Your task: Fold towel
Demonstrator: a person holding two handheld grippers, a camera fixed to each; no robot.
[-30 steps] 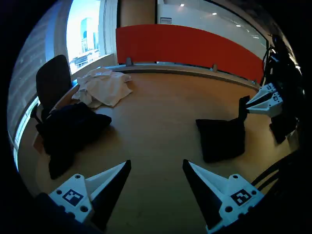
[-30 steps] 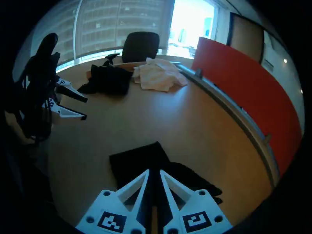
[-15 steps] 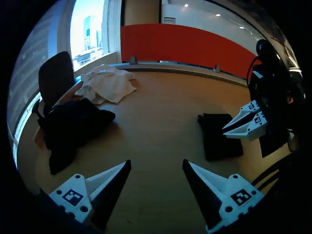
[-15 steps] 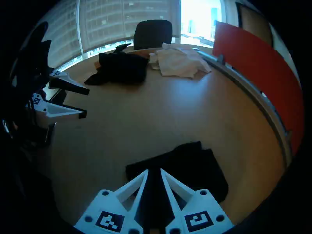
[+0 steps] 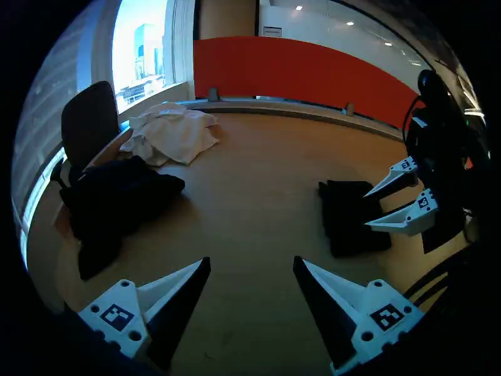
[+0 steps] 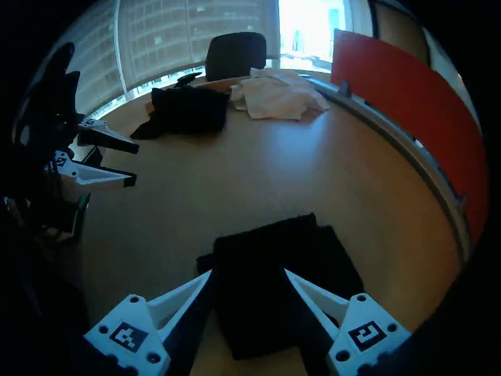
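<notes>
Right hand-held gripper (image 6: 248,274) now opens wide and lets go of the dark towel (image 6: 282,282), which lies flat on the tabletop (image 6: 250,169), probably folded. Left hand-held gripper (image 5: 251,259) stays wide, empty.

Noted: the towel (image 6: 282,288) is plain black, no pattern. The tabletop (image 6: 263,169) is a uniform light tan wood tone. The left gripper (image 5: 250,259) and right gripper (image 6: 248,272) have white bodies and black inner finger faces, each with black-and-white square markers. The cloth pile (image 6: 275,97) is off-white, unpatterned. The clothing heap (image 6: 185,109) is black. The partition (image 6: 407,100) is solid red-orange. The chair (image 6: 235,56) is black. The rail (image 6: 388,147) is grey
</notes>
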